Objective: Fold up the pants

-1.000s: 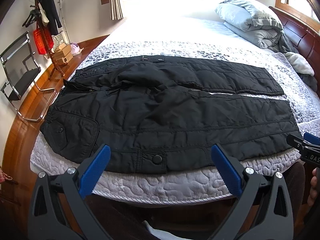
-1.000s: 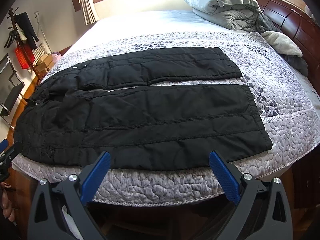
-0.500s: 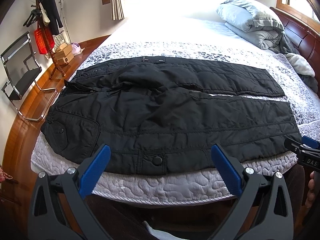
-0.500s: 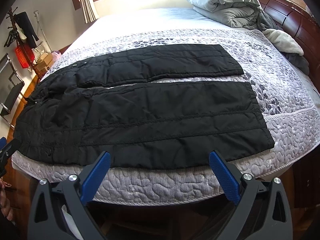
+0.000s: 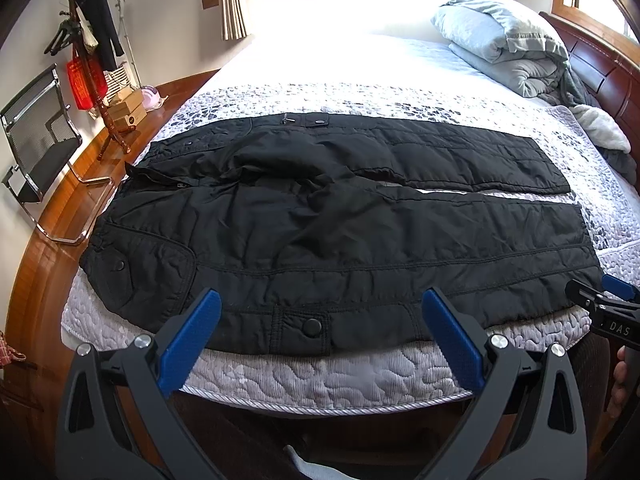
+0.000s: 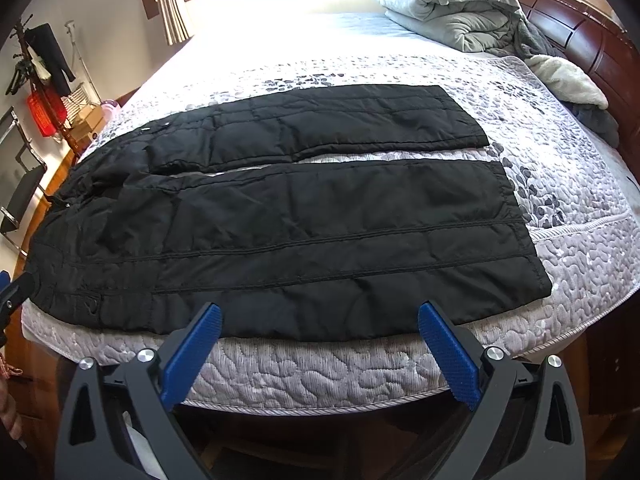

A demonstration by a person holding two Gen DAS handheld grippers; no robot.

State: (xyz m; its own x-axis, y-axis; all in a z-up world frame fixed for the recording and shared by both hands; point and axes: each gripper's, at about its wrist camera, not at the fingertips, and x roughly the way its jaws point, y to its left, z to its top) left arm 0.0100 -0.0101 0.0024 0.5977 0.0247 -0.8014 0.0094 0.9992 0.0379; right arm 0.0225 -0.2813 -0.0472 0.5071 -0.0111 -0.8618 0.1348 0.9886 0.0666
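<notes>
The black padded pants lie flat and unfolded on the quilted bed, their long axis running left to right across the near part of the mattress, parallel to its front edge. The waistband end sits to the left and the two leg hems to the right, with a thin strip of quilt showing between the near leg and the far leg. Both tools hover just off the front edge of the bed, below and in front of the garment, touching nothing. The left gripper has its blue pads spread wide and faces the hip region, straddling the snap tab on the near side seam. The right gripper is likewise spread wide and empty, aimed at the lower half of the near leg, with that leg's hem corner up and to its right. So the left hand is nearer the waist and the right hand nearer the cuffs. Since the near leg's long edge lies straight ahead of both sets of fingers, the likely first move is to pinch that edge at both points and carry it away from the person, over onto the far leg. A folded duvet sits well clear at the headboard.
</notes>
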